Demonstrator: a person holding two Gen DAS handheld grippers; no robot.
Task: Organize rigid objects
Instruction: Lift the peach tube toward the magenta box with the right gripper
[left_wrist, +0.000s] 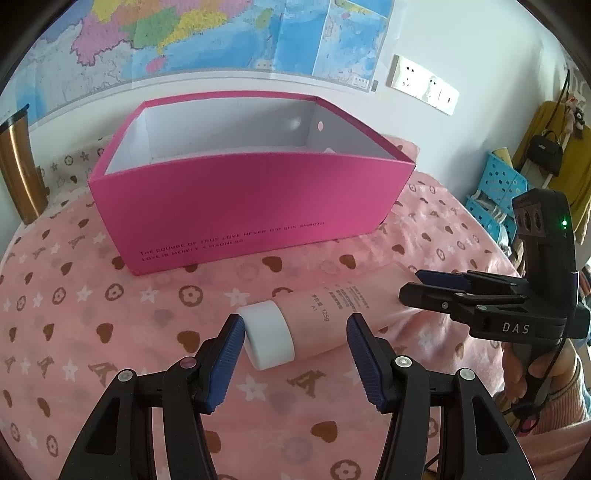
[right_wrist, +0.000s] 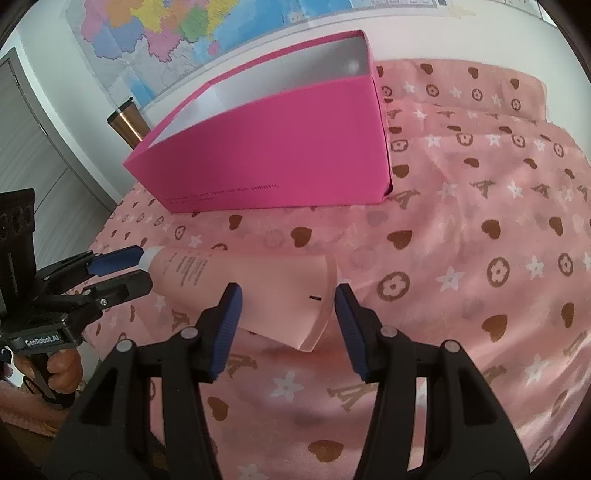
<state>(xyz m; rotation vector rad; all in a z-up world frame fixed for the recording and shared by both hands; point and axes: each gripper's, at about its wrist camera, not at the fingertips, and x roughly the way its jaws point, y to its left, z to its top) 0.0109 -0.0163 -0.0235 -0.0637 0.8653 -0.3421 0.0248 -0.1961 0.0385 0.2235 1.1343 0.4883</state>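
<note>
Honestly, the pink tube (left_wrist: 325, 317) is lying on the blanket (left_wrist: 110, 332) just before the pink box (left_wrist: 251, 206), straddled by both wide-open grippers: left gripper (left_wrist: 295, 332) at the cap, right gripper (right_wrist: 288, 306) at the crimped tail. It's probably being risked that the round cap gets squirted sideways.

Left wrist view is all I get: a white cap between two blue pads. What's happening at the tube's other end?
Observer: The tube ends in a flat crimped seal, which lies between the open fingers of the right gripper.
Operator: Is that gripper squeezing it?
Observer: It doesn't look so. A gap shows beside one pad; the other pad is harder to judge.
Operator: Anything printed back there?
Observer: One short black mark just before the seal.
</note>
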